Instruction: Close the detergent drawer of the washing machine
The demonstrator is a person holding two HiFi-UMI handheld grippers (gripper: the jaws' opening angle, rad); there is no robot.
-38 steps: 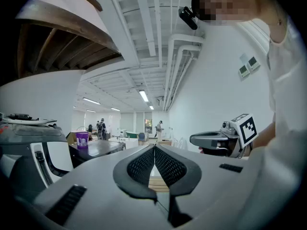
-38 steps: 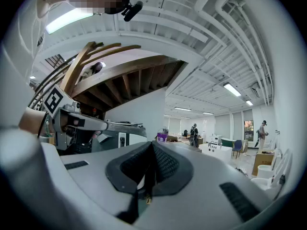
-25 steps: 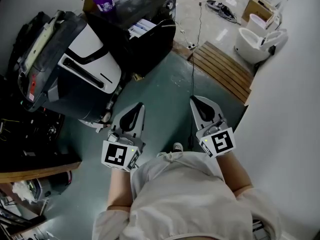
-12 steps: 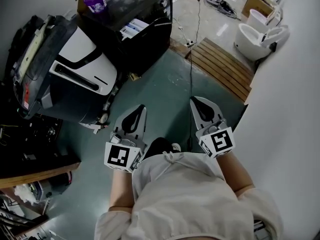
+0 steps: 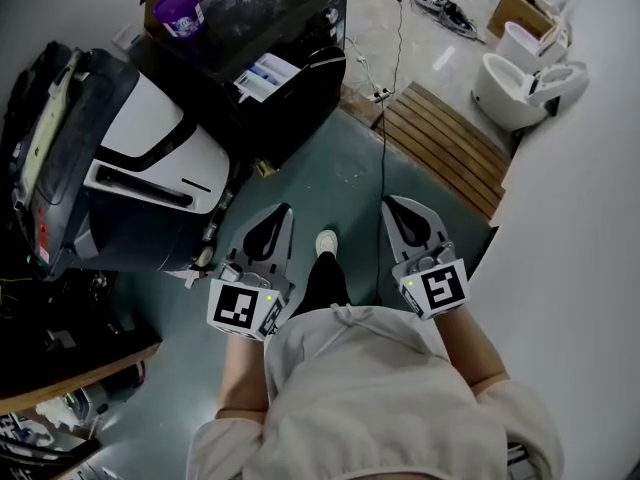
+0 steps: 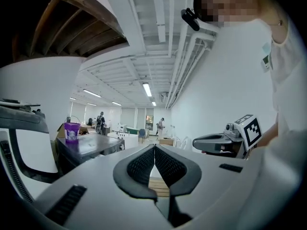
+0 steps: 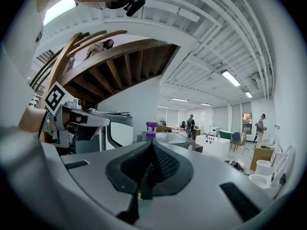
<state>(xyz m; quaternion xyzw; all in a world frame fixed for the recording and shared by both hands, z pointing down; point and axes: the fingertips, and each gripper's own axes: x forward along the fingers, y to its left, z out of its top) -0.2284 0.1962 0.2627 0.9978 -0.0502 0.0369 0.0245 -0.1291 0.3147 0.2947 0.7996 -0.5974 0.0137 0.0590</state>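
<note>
In the head view a white-and-black appliance (image 5: 140,178) stands at the left, with a dark slot across its front, and a black box-shaped machine (image 5: 270,38) stands behind it. I cannot make out a detergent drawer on either. My left gripper (image 5: 275,213) and right gripper (image 5: 396,204) are held side by side at waist height over the green floor, well short of both machines. Both are shut with nothing between the jaws. In the left gripper view the pads of the left gripper (image 6: 154,148) meet. In the right gripper view the right gripper (image 7: 151,145) is closed as well.
A purple bucket (image 5: 181,10) sits on a box beside the black machine. A slatted wooden platform (image 5: 445,143), white toilets (image 5: 520,73) and a floor cable (image 5: 383,148) lie ahead right. A white wall (image 5: 590,248) runs along the right, and a cluttered table (image 5: 60,338) is at the left. My shoe (image 5: 326,242) shows between the grippers.
The view has shifted forward: both machines sit closer and larger, and a foot has stepped out between the grippers. Both grippers keep their pose and stay shut.
</note>
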